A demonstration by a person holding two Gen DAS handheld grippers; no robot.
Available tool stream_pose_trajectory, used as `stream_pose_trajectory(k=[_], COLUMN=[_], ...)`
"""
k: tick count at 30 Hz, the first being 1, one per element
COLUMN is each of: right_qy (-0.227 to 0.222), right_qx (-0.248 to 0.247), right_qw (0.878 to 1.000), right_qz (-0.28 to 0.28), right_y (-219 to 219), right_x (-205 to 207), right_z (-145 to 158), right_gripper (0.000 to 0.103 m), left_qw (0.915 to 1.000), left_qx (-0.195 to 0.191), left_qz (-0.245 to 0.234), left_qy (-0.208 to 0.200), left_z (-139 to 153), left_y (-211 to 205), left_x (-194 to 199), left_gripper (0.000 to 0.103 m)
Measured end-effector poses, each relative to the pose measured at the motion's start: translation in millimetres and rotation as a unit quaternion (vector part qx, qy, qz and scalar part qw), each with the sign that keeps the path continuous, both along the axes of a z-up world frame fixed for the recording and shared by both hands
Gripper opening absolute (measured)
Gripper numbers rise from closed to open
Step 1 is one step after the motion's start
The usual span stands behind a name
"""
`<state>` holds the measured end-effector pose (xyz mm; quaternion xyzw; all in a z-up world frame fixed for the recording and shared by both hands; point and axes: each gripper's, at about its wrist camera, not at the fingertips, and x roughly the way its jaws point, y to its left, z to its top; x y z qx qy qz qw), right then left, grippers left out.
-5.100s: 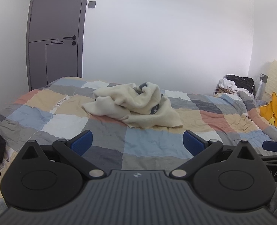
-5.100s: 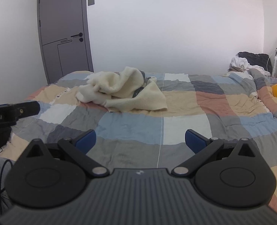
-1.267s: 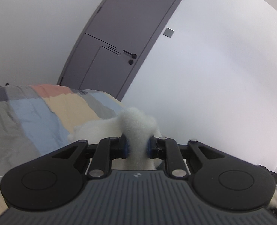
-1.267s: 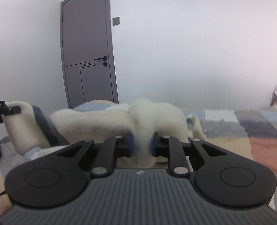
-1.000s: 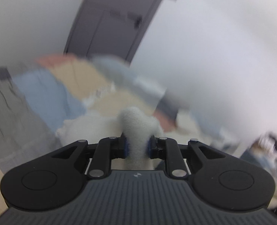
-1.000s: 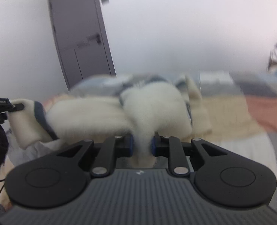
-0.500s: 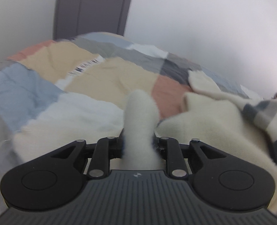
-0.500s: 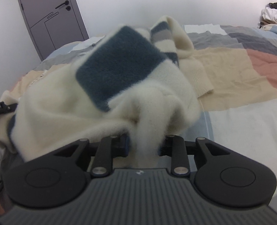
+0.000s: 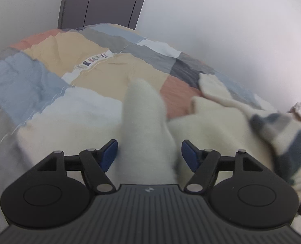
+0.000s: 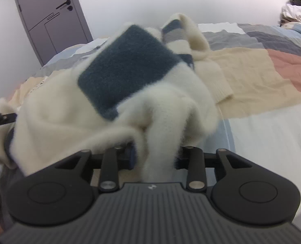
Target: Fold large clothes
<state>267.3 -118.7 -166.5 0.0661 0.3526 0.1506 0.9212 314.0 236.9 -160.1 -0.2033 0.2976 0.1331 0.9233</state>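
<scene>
A fluffy cream sweater [image 10: 54, 109] is spread in a soft heap on a bed covered by a patchwork blanket [image 9: 38, 77]. The blanket is made of big squares in blue, tan, grey, pink and white. A large dark blue patch [image 10: 128, 65] is seen on the sweater, and blue and grey stripes [image 10: 175, 30] are seen on a part behind it.

The left gripper [image 9: 149, 154] is held low over the bed. Its jaws have just been opening and are now spread wide. A thick fold of the sweater [image 9: 144, 126] stands up between them, but it is not squeezed; a gap is seen on the right side, and the left blue pad [image 9: 109, 155] is just beside the wool.

The right gripper [image 10: 153, 156] is also held low over the sweater. Its jaws have just been opening too, but they are less wide. A bunch of cream wool [image 10: 160, 140] fills the space between them. The pads are mostly hidden by the fluff, so it cannot be told whether the wool is pinched or loose.

A grey door [image 10: 48, 14] is seen in the white wall behind the bed. A pile of other clothes [image 10: 295, 12] is lying at the far right end of the bed.
</scene>
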Motion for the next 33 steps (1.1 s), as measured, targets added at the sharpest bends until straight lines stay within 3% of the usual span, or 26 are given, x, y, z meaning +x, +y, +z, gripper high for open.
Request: stream_pose_trajectory(k=[2,9,15,21,25,27,30,33], right_qy=[-0.017,-0.051,-0.086,-0.079,-0.090,-0.077,-0.059,-0.070], right_qx=[-0.037,-0.076,-0.063,0.014,-0.034,-0.011,0.021,0.006], right_qw=[0.999,0.996,0.994,0.995,0.993,0.995,0.996,0.997], right_qz=[-0.013,0.006,0.027,0.061,0.063,0.067,0.057,0.045], right_y=[2,-2,-13,-16,-3,-5,-10,-7], right_x=[-11,-55,-91,-93,-87,-79,-65,-53], right_z=[6,25,46,51,45,42,38,34], right_gripper=[0.062,0.061,0.061,0.061,0.061,0.061,0.061,0.061], left_qw=[1.0000,0.9983,0.9970,0.9951,0.9950,0.9938,0.9961,0.9961], left_qx=[0.004,0.047,0.013,-0.052,-0.076,-0.093,-0.077,-0.081], left_qz=[0.003,-0.021,-0.048,-0.074,-0.065,-0.061,-0.044,-0.037], left_qy=[0.001,-0.029,-0.059,-0.041,-0.006,-0.004,0.003,0.001], left_z=[7,43,48,19,-9,-19,-28,-38], left_y=[-9,-48,-80,-93,-90,-85,-79,-71], left_x=[-20,-83,-121,-97,-66,-53,-33,-17], left_gripper=[0.074,0.075,0.078,0.078,0.078,0.078,0.078,0.078])
